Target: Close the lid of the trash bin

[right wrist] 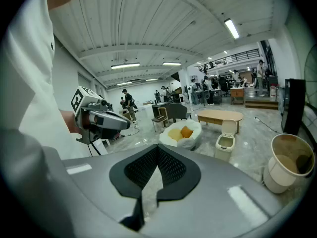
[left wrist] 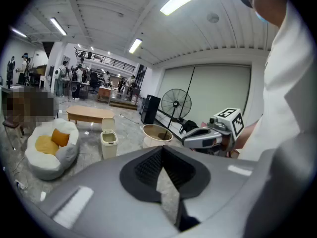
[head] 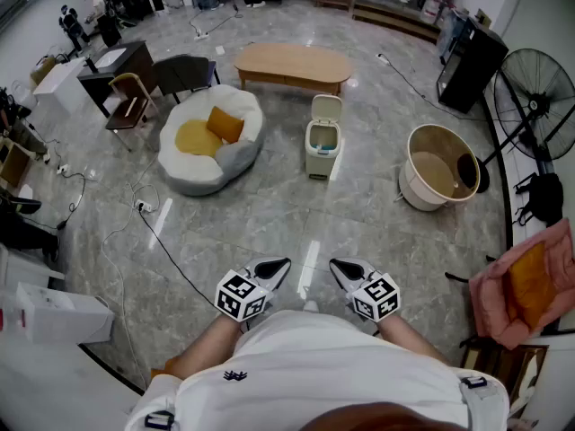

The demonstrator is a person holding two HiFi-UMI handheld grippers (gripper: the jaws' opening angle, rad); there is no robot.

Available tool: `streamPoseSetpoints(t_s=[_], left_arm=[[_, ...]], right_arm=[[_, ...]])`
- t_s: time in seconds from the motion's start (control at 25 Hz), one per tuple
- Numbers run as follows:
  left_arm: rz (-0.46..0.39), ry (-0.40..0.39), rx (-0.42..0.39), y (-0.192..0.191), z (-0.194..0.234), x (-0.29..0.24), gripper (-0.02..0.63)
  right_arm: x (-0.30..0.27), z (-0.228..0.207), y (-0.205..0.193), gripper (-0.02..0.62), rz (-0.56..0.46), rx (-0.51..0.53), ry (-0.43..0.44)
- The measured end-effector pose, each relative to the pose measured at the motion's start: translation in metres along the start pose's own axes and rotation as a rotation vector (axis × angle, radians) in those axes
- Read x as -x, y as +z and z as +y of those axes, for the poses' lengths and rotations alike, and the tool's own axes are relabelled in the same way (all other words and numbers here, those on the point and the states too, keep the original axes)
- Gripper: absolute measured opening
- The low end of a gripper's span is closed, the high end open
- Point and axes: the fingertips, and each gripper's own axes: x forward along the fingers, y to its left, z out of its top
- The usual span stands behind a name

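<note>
The cream trash bin [head: 322, 147] stands on the marble floor several steps ahead, its lid [head: 327, 108] tipped up and open behind the mouth. It also shows small in the left gripper view as the bin [left wrist: 109, 142] and in the right gripper view as the bin [right wrist: 225, 143]. Both grippers are held close to my body, far short of it. My left gripper [head: 275, 268] is shut with nothing in it, jaws meeting at the tip [left wrist: 162, 149]. My right gripper [head: 340, 267] is likewise shut and empty [right wrist: 157, 149].
A white beanbag [head: 209, 138] with orange cushions lies left of the bin. A wooden table [head: 293, 64] stands behind it. A round tub [head: 437, 166] and a standing fan [head: 535, 89] are to the right. A black cable [head: 164, 243] crosses the floor. A pink chair [head: 526, 285] sits at the right.
</note>
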Motion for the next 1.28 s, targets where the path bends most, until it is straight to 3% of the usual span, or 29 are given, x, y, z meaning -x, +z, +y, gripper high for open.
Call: streamPoseSetpoints(t_s=[0.24,0.6,0.76,1.08,1.28], left_arm=[[-0.064,0.04,-0.063,0.052,0.025,-0.054,0.057],[-0.05,0.043,-0.06,0.081,0.077,-0.075,0.057],[-0.082,0.072,-0.094,0.101,0.134,-0.077,0.06],[-0.099,-0.016,-0.084,0.162,0.264,-0.074,0.089],[-0.07,-0.034,-0.094,0.173,0.34,-0.066,0.083]], right_arm=[[-0.011,-0.074,0.017,0.002,-0.05,0.023,-0.019],[-0.048,-0.12,0.031,0.002,-0.029,0.007,-0.061],[-0.09,-0.137,0.057,0.009,-0.03,-0.009,-0.105],[-0.207,-0.169,0.132,0.037,-0.009,-0.032,-0.191],[-0.277,-0.198,0.167,0.037,-0.005,-0.051,-0.233]])
